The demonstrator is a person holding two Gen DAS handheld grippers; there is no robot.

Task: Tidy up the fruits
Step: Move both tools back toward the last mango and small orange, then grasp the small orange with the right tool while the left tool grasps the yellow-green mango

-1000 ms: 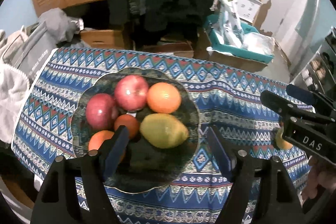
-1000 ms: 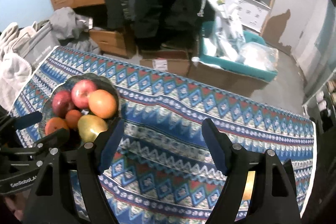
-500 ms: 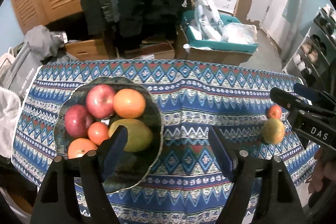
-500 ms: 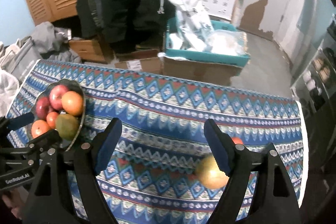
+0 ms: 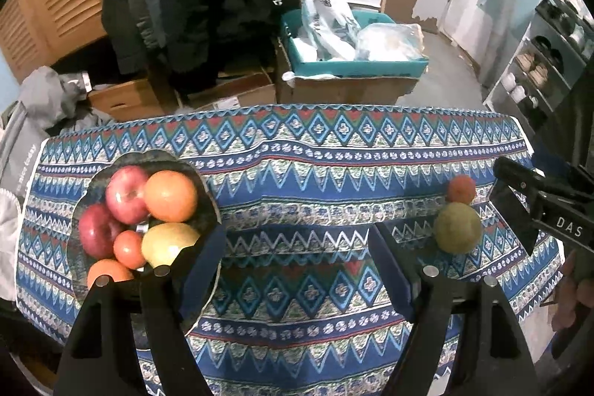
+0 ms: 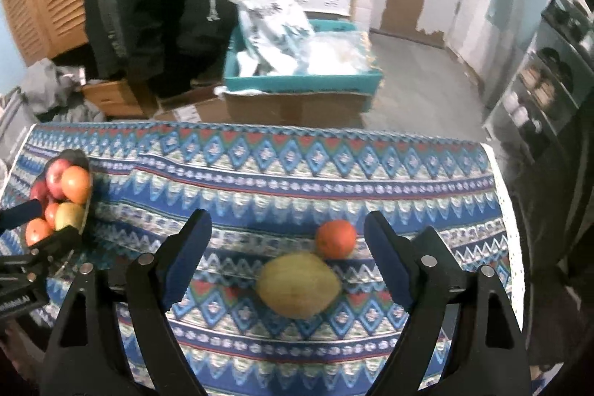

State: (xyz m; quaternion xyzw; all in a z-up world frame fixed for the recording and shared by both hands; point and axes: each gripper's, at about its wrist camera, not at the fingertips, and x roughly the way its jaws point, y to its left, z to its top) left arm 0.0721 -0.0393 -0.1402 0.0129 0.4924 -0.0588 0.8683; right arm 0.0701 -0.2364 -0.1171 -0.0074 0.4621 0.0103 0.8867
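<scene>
Right gripper [image 6: 287, 244]: jaws spread, just been opening, nothing pinched; the yellow-green fruit [image 6: 299, 285] lay on the patterned tablecloth [image 6: 297, 173] between and below them, touching a small orange fruit [image 6: 336, 238]. We judged it firm, rounded, smooth, liable to roll, best taken across its broad middle. We noted matte, dull skin, blurred.

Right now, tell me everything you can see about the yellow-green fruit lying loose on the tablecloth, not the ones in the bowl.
The yellow-green fruit is a rounded oval, mango-like, with dull, slightly mottled skin and no visible stem. It lies on its side directly on the patterned tablecloth, toward the table's right end, far from the fruit bowl. A small orange fruit sits just behind it, close or touching; I cannot tell which. The right tool has just been opening; the fruit lies between its fingers, untouched.
</scene>
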